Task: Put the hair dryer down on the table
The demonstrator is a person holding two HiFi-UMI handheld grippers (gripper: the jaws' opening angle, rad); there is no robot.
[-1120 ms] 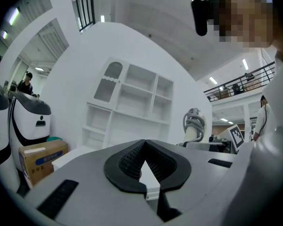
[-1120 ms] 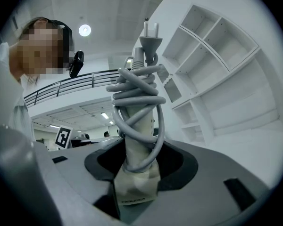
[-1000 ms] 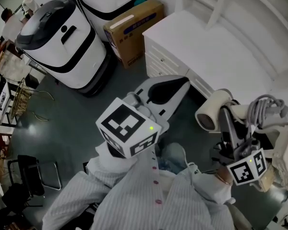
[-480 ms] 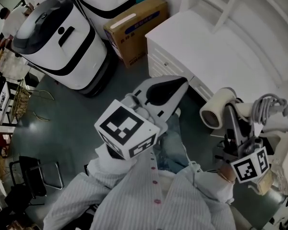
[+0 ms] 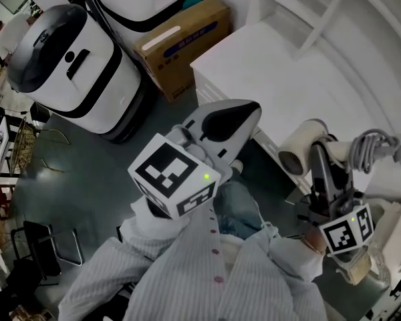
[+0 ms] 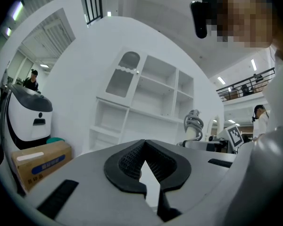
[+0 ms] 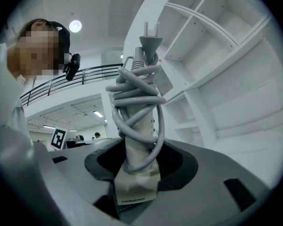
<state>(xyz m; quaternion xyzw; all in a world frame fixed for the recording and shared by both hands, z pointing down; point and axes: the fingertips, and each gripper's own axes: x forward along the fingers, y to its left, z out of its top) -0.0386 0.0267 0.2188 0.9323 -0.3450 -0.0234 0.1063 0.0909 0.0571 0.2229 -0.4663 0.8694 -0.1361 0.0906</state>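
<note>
The right gripper view shows the cord [image 7: 132,100] and plug [image 7: 149,37] wound round the hair dryer [image 7: 133,185]. Only the head view shows its round mouth [image 5: 291,162], up in the air just right of the bench [image 5: 267,52]. The shelves [image 7: 217,55] look nearer than a second ago. The right gripper [image 7: 140,166] has its fingers squeezing the dryer's handle. The left gripper [image 6: 145,149] has its fingers together and holds nothing.

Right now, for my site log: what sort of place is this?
Probably a large lab or test hall with a mock home corner: white shelf unit, big white machines beside a cardboard box, and a mezzanine railing above.
</note>
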